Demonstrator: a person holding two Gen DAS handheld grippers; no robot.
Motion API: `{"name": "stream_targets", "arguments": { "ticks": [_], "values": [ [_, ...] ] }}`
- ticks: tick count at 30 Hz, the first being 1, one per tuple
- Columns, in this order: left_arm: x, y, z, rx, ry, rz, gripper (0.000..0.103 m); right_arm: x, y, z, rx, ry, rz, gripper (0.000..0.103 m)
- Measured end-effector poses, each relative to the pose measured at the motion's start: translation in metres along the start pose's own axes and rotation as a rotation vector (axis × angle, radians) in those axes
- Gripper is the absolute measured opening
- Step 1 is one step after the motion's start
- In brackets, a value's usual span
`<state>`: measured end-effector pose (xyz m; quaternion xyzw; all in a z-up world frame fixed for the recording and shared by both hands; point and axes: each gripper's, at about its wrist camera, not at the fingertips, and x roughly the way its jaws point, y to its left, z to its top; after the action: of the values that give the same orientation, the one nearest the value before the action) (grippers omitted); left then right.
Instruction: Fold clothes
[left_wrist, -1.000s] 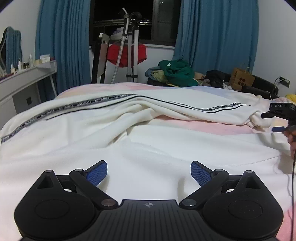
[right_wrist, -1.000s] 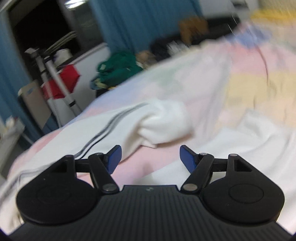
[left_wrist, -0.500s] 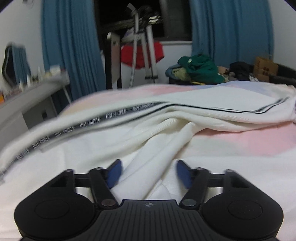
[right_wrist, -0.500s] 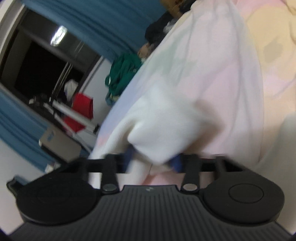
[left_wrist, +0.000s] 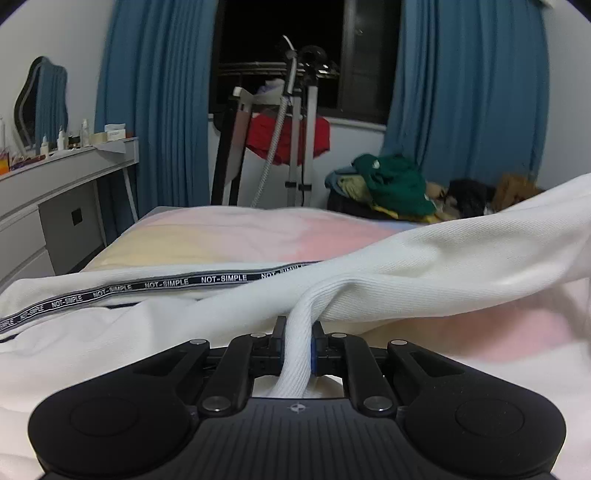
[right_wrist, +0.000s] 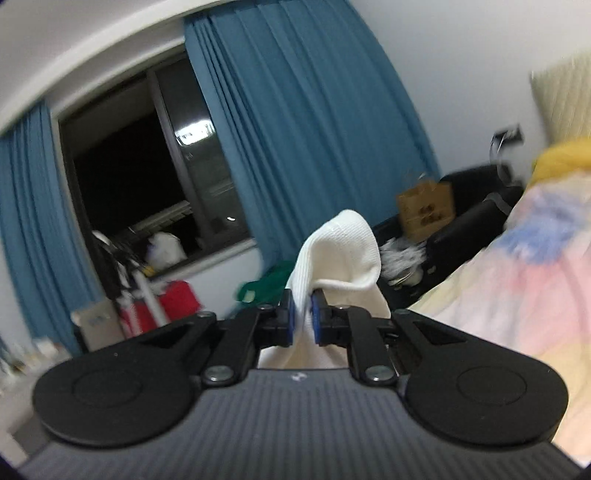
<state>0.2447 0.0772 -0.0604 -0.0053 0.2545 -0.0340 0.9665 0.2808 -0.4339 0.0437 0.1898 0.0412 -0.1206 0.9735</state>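
A white garment (left_wrist: 443, 266) with a black "NOT-SIMPLE" tape stripe (left_wrist: 166, 286) lies spread over the pastel bed (left_wrist: 221, 236). In the left wrist view my left gripper (left_wrist: 297, 347) sits low over the bed, its jaws closing, with a ribbed white fold pinched between the blue pads. From there the cloth rises to the right, off the bed. In the right wrist view my right gripper (right_wrist: 302, 325) is held up in the air, its jaws closing on the garment's white ribbed cuff (right_wrist: 343, 251), which stands above the pads. The bed (right_wrist: 517, 288) lies to its lower right.
A grey desk (left_wrist: 55, 173) with small bottles stands at the left. Beyond the bed's foot are a metal rack with a red cloth (left_wrist: 291, 136), a pile with a green garment (left_wrist: 391, 184), and blue curtains (left_wrist: 159, 110). A brown paper bag (right_wrist: 424, 206) sits by the wall.
Both grippers went from open to pinching white cloth. The left one slid forward onto a fold. The right one rose with the cuff off the bed and now points nearly level.
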Motion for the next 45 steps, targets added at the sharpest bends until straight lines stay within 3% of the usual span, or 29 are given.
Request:
{"name": "stream_targets", "arguments": {
  "ticks": [2, 7, 11, 15, 18, 19, 20, 22, 26, 29, 31, 34, 37, 40, 43, 45],
  "values": [
    [0.0, -0.005, -0.007, 0.034, 0.049, -0.011, 0.012, 0.01, -0.016, -0.014, 0.02, 0.098, -0.074, 0.013],
    [0.001, -0.014, -0.023, 0.087, 0.106, 0.0, 0.012, 0.031, -0.087, -0.082, 0.222, 0.361, -0.242, 0.014],
    [0.002, -0.01, -0.026, 0.042, 0.113, -0.009, 0.012, 0.002, -0.119, -0.117, 0.407, 0.354, -0.232, 0.021],
    [0.003, -0.002, -0.026, -0.039, 0.122, -0.02, 0.012, -0.029, -0.126, -0.117, 0.517, 0.347, -0.243, 0.028],
    [0.0, 0.006, -0.025, -0.118, 0.118, -0.033, 0.012, -0.053, -0.114, -0.104, 0.532, 0.271, -0.271, 0.047],
    [-0.001, 0.009, -0.024, -0.146, 0.118, -0.037, 0.012, -0.064, -0.109, -0.1, 0.517, 0.232, -0.272, 0.059],
    [-0.003, 0.012, -0.024, -0.18, 0.115, -0.043, 0.012, -0.07, -0.102, -0.098, 0.495, 0.204, -0.26, 0.067],
    [-0.004, 0.018, -0.023, -0.252, 0.104, -0.058, 0.012, -0.074, -0.091, -0.095, 0.458, 0.182, -0.205, 0.071],
    [-0.007, 0.027, -0.021, -0.337, 0.08, -0.068, 0.012, -0.048, -0.08, -0.116, 0.535, 0.369, -0.027, 0.072],
    [-0.008, 0.031, -0.022, -0.379, 0.077, -0.069, 0.012, -0.022, -0.091, -0.146, 0.684, 0.532, -0.017, 0.071],
    [-0.007, 0.032, -0.023, -0.391, 0.078, -0.067, 0.012, -0.012, -0.102, -0.162, 0.756, 0.567, -0.026, 0.072],
    [-0.004, 0.029, -0.025, -0.378, 0.077, -0.048, 0.012, 0.001, -0.11, -0.167, 0.737, 0.536, -0.005, 0.072],
    [0.001, 0.023, -0.026, -0.36, 0.079, -0.028, 0.012, 0.001, -0.116, -0.166, 0.748, 0.423, 0.0, 0.071],
    [0.002, 0.019, -0.027, -0.345, 0.079, -0.009, 0.012, -0.002, -0.125, -0.162, 0.751, 0.308, -0.057, 0.07],
    [0.002, 0.016, -0.028, -0.334, 0.076, 0.005, 0.012, -0.002, -0.139, -0.163, 0.759, 0.24, -0.118, 0.064],
    [0.002, 0.012, -0.029, -0.32, 0.075, 0.018, 0.012, 0.005, -0.146, -0.166, 0.774, 0.24, -0.111, 0.056]
  ]
}}
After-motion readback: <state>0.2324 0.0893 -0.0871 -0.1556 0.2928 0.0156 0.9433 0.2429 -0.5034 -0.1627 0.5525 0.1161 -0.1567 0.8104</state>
